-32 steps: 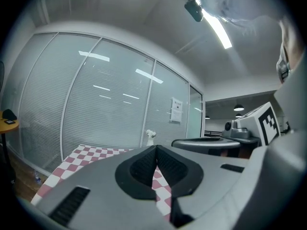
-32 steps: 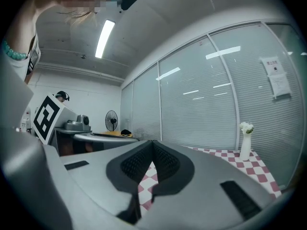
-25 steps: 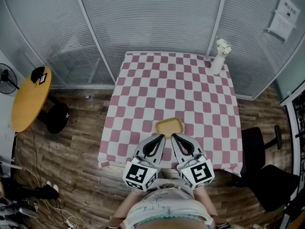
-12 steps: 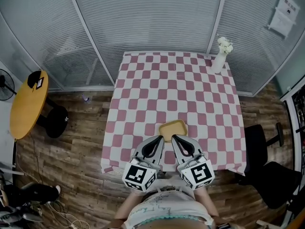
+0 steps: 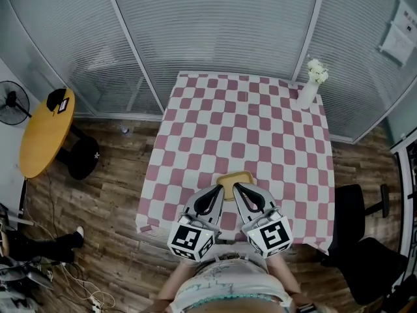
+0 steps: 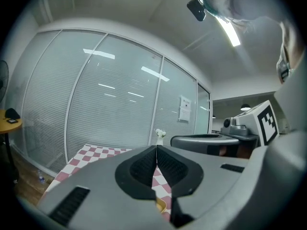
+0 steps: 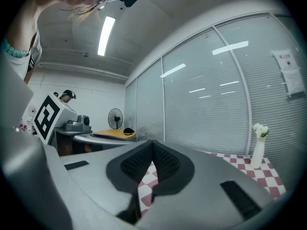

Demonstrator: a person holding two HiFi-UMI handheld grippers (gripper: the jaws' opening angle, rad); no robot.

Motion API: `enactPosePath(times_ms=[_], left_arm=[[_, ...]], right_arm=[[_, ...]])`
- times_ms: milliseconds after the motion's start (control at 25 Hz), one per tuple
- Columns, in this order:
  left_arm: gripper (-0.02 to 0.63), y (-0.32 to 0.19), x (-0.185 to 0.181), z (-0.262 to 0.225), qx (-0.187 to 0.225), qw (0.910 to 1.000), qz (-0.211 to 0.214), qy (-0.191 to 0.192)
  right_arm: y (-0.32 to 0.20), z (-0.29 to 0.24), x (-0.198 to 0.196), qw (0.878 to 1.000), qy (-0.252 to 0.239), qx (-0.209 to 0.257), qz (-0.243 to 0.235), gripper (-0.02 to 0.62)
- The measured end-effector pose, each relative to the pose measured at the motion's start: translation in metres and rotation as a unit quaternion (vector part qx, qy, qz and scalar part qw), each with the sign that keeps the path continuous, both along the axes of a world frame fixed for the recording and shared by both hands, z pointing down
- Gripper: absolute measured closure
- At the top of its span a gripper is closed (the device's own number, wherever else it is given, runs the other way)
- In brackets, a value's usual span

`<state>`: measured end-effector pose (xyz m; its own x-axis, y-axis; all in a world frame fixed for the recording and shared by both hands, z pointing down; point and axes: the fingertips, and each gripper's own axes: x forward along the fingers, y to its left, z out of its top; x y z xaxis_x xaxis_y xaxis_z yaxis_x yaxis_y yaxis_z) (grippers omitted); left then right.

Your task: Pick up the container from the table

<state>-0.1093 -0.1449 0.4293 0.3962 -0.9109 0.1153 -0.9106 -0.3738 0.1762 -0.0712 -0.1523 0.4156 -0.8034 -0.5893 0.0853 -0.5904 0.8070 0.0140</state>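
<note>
Yellow shallow container (image 5: 236, 177) sits on the pink-and-white checked tablecloth (image 5: 260, 129) near the table's front edge; both grippers are clenched and empty.
The container's near rim is hidden behind the tips of the left gripper (image 5: 219, 188) and right gripper (image 5: 238, 187); can't tell if they touch it. The left gripper view gives only a yellow sliver below its ribbed black pads. Paper notice (image 5: 399, 39) on the glass wall: print too small to read. White vase (image 5: 307, 95) at the far corner, well apart.
</note>
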Motion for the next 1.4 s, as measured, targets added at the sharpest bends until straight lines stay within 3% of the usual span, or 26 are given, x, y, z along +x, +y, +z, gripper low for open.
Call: enactPosePath(times_ms=[280, 800, 1160, 1400], left_arm=[[0.591, -0.016, 0.021, -0.012, 0.008, 0.9999, -0.014, -0.005], [0.591, -0.019, 0.06, -0.002, 0.006, 1.0, -0.007, -0.003], [0.591, -0.027, 0.052, -0.013, 0.02, 0.9998, -0.008, -0.007], [0.591, -0.034, 0.032, -0.013, 0.013, 0.9997, 0.015, -0.013]], right_arm=[[-0.013, -0.009, 0.018, 1.0, -0.006, 0.004, -0.02, 0.603], [-0.013, 0.004, 0.06, 1.0, -0.011, -0.003, -0.012, 0.603], [-0.02, 0.0, 0.053, 1.0, -0.014, 0.001, -0.008, 0.603], [-0.026, -0.002, 0.035, 1.0, -0.025, -0.004, 0.017, 0.603]])
